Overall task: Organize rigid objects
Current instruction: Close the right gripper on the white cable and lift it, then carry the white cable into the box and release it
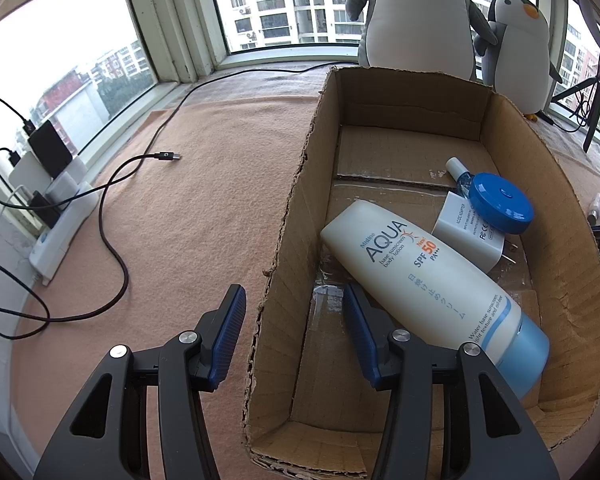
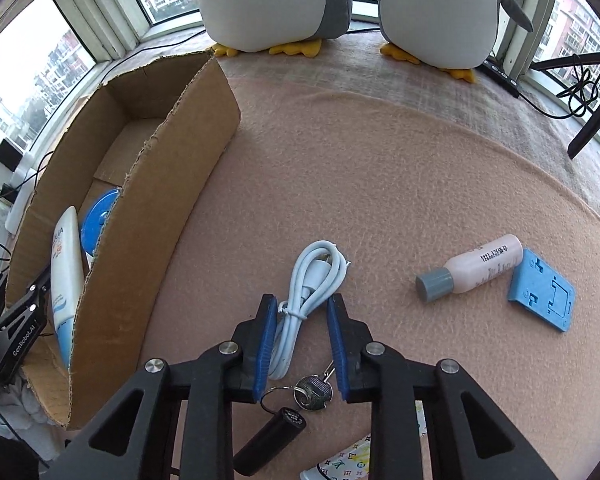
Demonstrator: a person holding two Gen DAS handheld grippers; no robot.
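- left wrist view: left gripper (image 1: 294, 322) with jaws spread wide, nothing between them; it straddles the left wall of the cardboard box (image 1: 288, 240), one finger outside, one inside.
- in the box: sunscreen bottle (image 1: 432, 276) lying on its side, pale blue cap toward the camera; beyond it a white power adapter (image 1: 466, 232) with a round blue disc (image 1: 500, 204) resting on it, and a small clear blue bottle (image 1: 460, 174) just behind.
- box sits on a peach felt mat (image 1: 188, 216); black usb cable (image 1: 140, 168) snakes across the mat to the left; two plush penguins (image 1: 416, 16) stand behind the box at the window.
- right wrist view: right gripper (image 2: 302, 340) with jaws apart, pads either side of a coiled white cable (image 2: 308, 292) on the mat; whether the pads touch it, cannot tell.
- key ring with keys (image 2: 312, 392) and a black cylinder fob (image 2: 270, 440) lie under the gripper, near the camera.
- right of the cable: small pink bottle with grey cap (image 2: 472, 268) on its side, touching a blue plastic plate (image 2: 542, 290).
- box to the left, well apart from the cable; sunscreen bottle and blue disc show inside.
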